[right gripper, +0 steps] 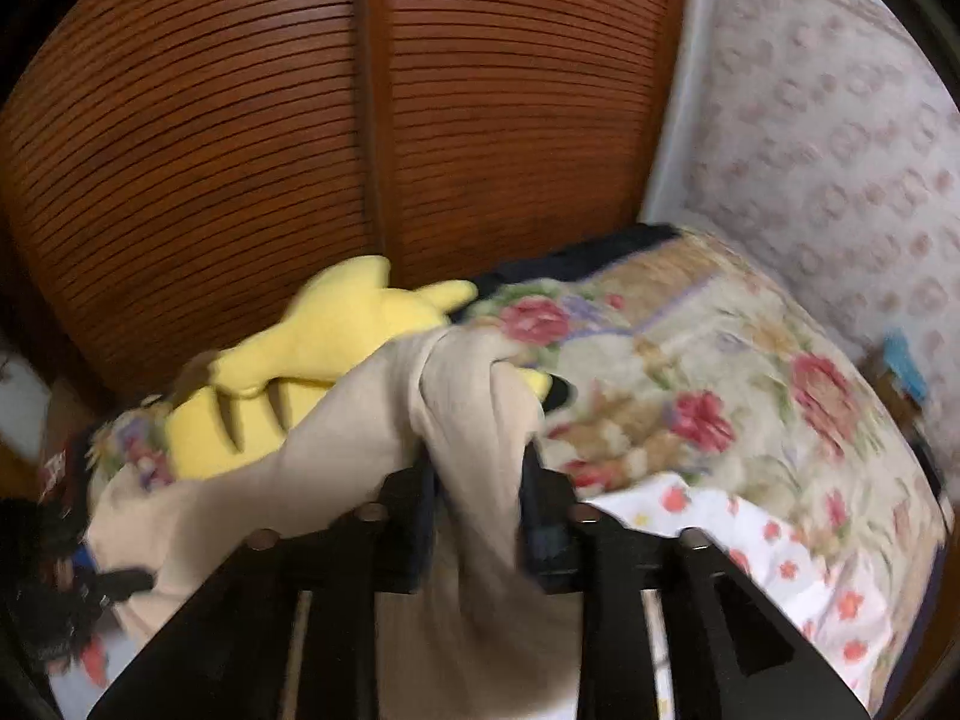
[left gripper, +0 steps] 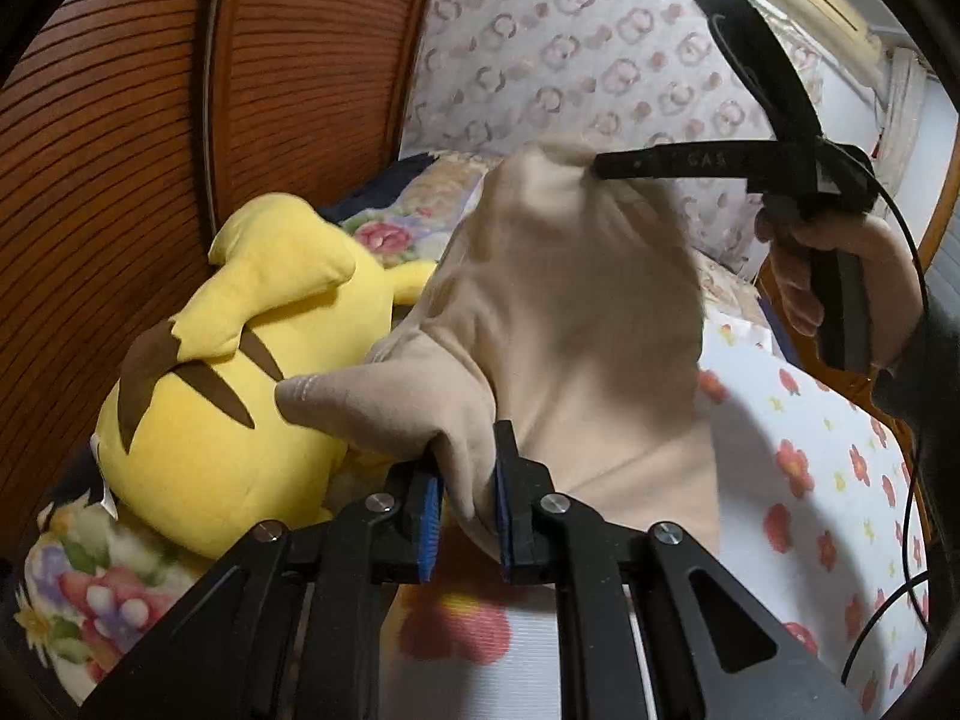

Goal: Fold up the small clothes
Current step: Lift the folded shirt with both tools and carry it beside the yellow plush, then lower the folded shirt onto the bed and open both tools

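Our left tool [left gripper: 468, 498] is clamped on a fold of the beige garment [left gripper: 564, 300], which hangs above the flowered bed sheet [left gripper: 810, 480]. The right tool [right gripper: 477, 516] also has the cloth bunched between its fingers, though blur hides whether they press it. On its arm we read only "GAS"; the yellow plush toy [left gripper: 240, 390] lies partly covered.

A beige garment [left gripper: 564, 312] is pinched between the blue pads of the left hand-held gripper [left gripper: 468, 516] and lifted by the right hand-held gripper [left gripper: 606, 165] beside a yellow plush toy [left gripper: 240, 396] on the flowered bed [left gripper: 828, 480].
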